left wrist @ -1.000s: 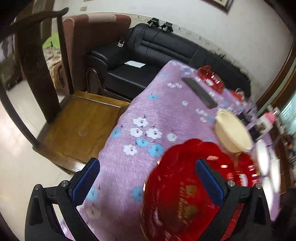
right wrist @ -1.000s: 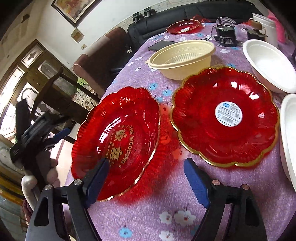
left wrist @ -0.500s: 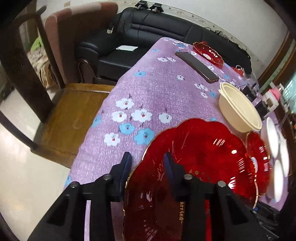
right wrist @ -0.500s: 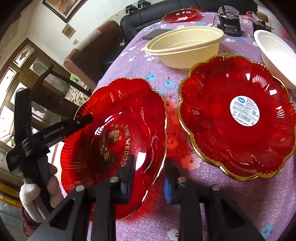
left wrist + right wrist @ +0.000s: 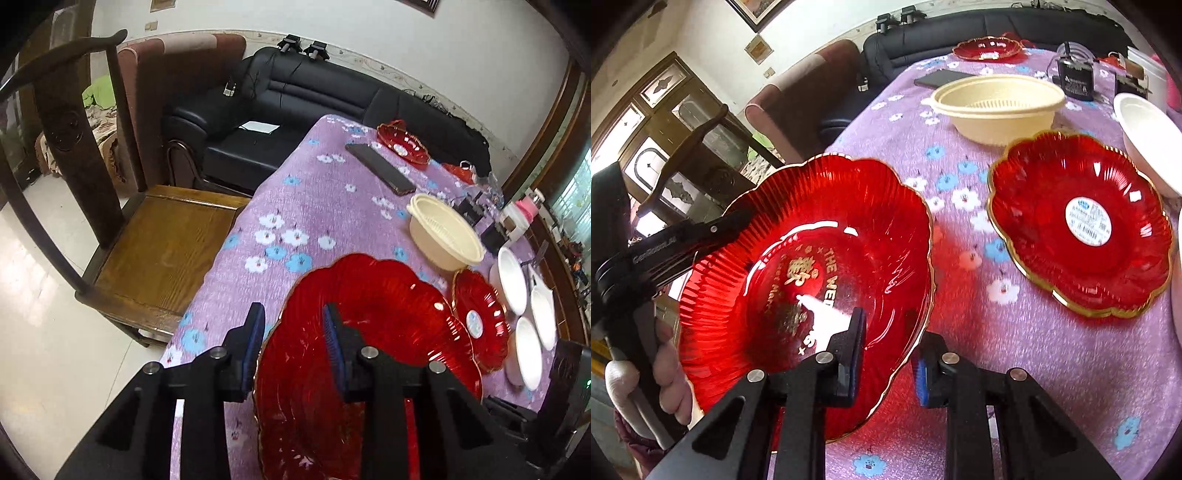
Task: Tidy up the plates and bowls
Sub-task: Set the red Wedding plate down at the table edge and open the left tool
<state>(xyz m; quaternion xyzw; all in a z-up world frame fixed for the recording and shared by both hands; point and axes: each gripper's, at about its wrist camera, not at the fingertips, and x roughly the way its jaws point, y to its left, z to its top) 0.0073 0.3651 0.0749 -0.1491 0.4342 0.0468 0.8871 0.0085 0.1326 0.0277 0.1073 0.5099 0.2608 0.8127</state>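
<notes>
Two hand-held grippers (image 5: pixel 293 338) (image 5: pixel 888 345) clamping red plate (image 5: pixel 812 280) rim, apparently lifted, gold lettering only right view

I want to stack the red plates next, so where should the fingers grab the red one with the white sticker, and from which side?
Grip the sticker plate by its scalloped gold rim at the near edge, approaching from the right gripper side. It lies flat on the tablecloth, so only its upturned rim offers a pinch.
</notes>
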